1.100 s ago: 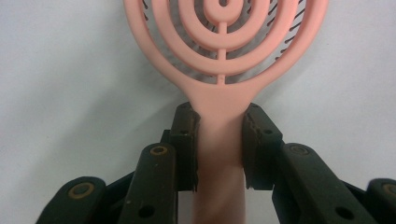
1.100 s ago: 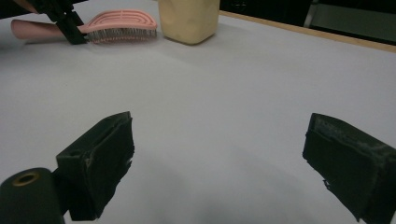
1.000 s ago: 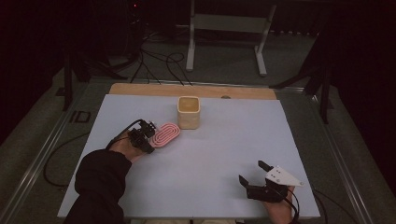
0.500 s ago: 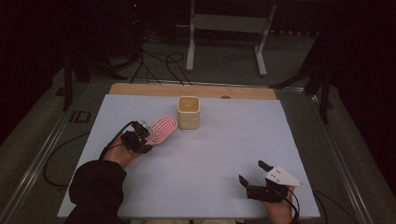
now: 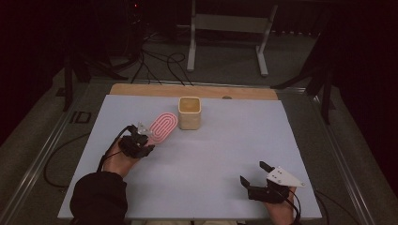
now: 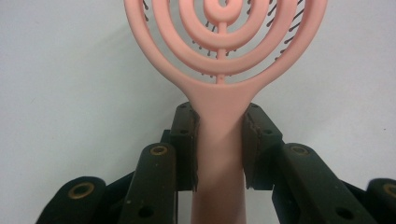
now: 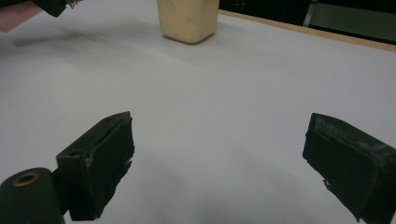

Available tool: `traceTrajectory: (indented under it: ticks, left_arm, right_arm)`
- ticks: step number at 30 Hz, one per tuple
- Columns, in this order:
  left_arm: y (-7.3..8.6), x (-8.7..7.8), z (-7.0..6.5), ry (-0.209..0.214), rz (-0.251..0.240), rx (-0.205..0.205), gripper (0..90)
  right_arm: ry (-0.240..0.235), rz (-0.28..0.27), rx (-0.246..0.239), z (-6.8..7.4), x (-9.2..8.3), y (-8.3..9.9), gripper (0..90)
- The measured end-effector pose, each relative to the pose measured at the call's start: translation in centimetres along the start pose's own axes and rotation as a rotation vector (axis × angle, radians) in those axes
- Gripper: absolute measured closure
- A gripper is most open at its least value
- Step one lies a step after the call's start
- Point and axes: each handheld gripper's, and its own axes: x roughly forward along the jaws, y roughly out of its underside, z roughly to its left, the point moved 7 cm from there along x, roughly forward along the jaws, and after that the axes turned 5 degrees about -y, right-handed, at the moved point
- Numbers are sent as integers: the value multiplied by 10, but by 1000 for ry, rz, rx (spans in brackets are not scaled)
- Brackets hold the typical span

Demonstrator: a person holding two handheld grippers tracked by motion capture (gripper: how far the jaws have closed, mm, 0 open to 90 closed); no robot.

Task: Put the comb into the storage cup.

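My black fingers are pinching a pink hairbrush, its head patterned in concentric oval rings with dark bristles showing between them. A cream-yellow cup is standing on the pale grey-white table, whose far edge is showing a tan wooden strip.

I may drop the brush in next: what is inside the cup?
The cup shows its open top and pale inner wall, with nothing sticking out. Its bottom is hidden by the rim, so I cannot tell.

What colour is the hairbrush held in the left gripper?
Pink: the hairbrush has a pink handle, concentric pink rings and dark bristles behind them, seen best in the left gripper view.
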Motion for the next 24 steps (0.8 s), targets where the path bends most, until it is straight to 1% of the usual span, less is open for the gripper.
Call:
traceTrajectory:
  ticks: [1,4,6,8,10,11,12,13,16,17,18,20,24]
  left_arm:
    - [1,-2,-1,-3,-18,-3,702]
    - [2,-4,-2,-8,-46,-11,702]
    - [2,-5,-2,-6,-54,-18,703]
    - [3,-8,-3,-9,-75,-22,703]
    - [4,-10,-5,-4,-90,-29,703]
    - [4,-12,-5,-4,-101,-32,702]
    - [3,-14,-6,-1,-125,-36,703]
    - [3,-14,-6,-1,-125,-36,702]
    - [1,-17,-7,0,-151,-25,702]
    - [0,-19,-9,12,-173,-22,702]
    - [0,-19,-9,12,-173,-22,702]
    - [-1,-20,-9,7,-189,-17,702]
    - [-2,-22,-12,11,-208,-27,702]
  right_arm:
    - [0,1,-1,0,0,0,85]
    - [-1,3,3,0,1,1,85]
    - [-1,3,4,1,1,1,85]
    - [2,5,-2,1,2,1,85]
    - [2,5,-3,1,2,1,85]
    - [3,6,-2,0,2,1,85]
    - [1,5,0,0,3,1,85]
    - [1,7,3,1,3,1,85]
    - [1,10,6,1,4,2,85]
    - [2,11,4,1,4,2,85]
    - [2,11,4,1,4,2,85]
    - [3,11,6,1,4,2,85]
    - [7,10,5,-1,4,2,85]
